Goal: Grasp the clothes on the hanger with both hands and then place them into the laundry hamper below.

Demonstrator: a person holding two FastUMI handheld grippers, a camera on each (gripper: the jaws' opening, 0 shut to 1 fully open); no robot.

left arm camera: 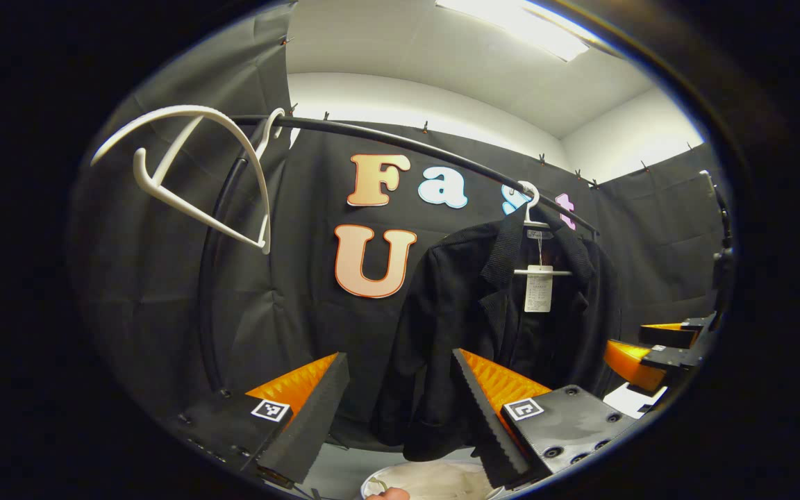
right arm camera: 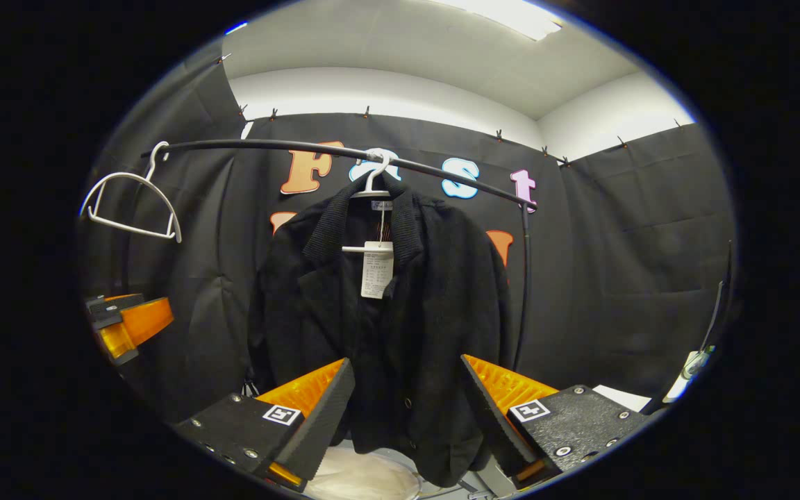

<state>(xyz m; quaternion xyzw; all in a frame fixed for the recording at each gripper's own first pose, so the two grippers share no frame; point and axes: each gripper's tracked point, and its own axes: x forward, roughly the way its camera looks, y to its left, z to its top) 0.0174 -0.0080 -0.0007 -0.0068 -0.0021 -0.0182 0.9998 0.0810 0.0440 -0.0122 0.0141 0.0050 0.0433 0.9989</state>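
A black jacket (left arm camera: 490, 326) (right arm camera: 379, 326) hangs on a white hanger (left arm camera: 533, 215) (right arm camera: 374, 182) from the black rail (left arm camera: 400, 144) (right arm camera: 289, 147), with a white tag (left arm camera: 538, 288) (right arm camera: 377, 269) at its collar. My left gripper (left arm camera: 400, 364) is open, low and in front of the jacket's left side, apart from it. My right gripper (right arm camera: 407, 368) is open too, facing the jacket's lower front without touching. The right gripper (left arm camera: 650, 351) appears at the far right in the left gripper view; the left gripper (right arm camera: 126, 323) appears at the far left in the right gripper view. A pale hamper rim (left arm camera: 435, 480) (right arm camera: 365, 476) lies below the jacket.
An empty white hanger (left arm camera: 198, 173) (right arm camera: 132, 205) hangs on the rail left of the jacket. The rail's upright post (right arm camera: 525, 278) stands just right of the jacket, another post (left arm camera: 209, 278) at the left. A bit of a hand (left arm camera: 387, 494) peeks in at the bottom.
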